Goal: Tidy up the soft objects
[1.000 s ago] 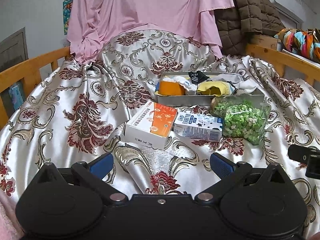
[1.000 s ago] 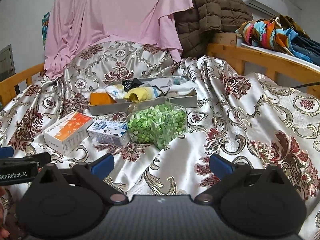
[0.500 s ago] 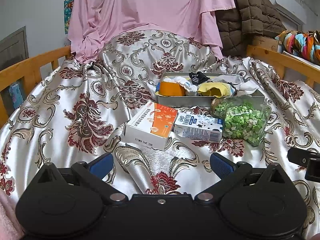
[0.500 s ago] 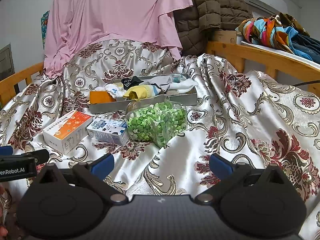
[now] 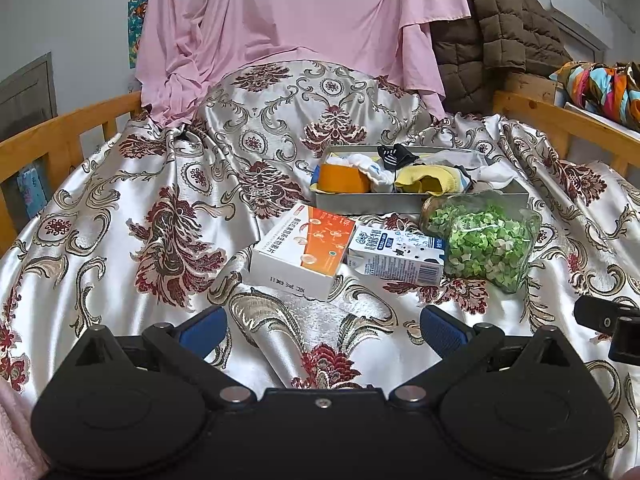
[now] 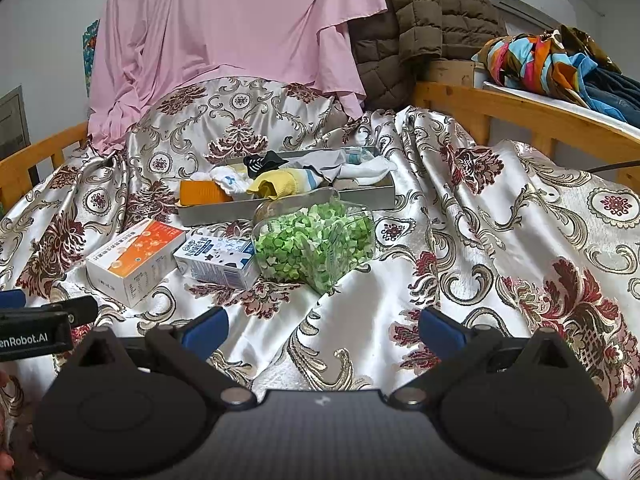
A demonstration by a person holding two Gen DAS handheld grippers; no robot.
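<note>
A grey tray (image 5: 384,202) (image 6: 360,194) on the patterned bedspread holds soft items: an orange cloth (image 5: 344,179) (image 6: 202,192), a yellow sock (image 5: 426,180) (image 6: 280,184), white socks (image 5: 372,168) and a black one (image 5: 394,156). In front of it lie an orange-white box (image 5: 304,252) (image 6: 134,256), a milk carton (image 5: 396,256) (image 6: 218,258) and a clear jar of green bits (image 5: 484,236) (image 6: 314,240). My left gripper (image 5: 322,328) hovers open, well short of the boxes. My right gripper (image 6: 322,326) also hangs open, nothing between its fingers.
Wooden rails (image 5: 60,136) (image 6: 520,116) edge the bed on both sides. A pink sheet (image 5: 300,28) and a brown quilted jacket (image 6: 420,24) hang at the back. Colourful clothes (image 6: 560,64) lie on a shelf at right. The other gripper's body (image 6: 36,330) shows at left.
Both views have shifted only slightly; the scene sits a touch higher and closer. Nothing was grasped or moved.
</note>
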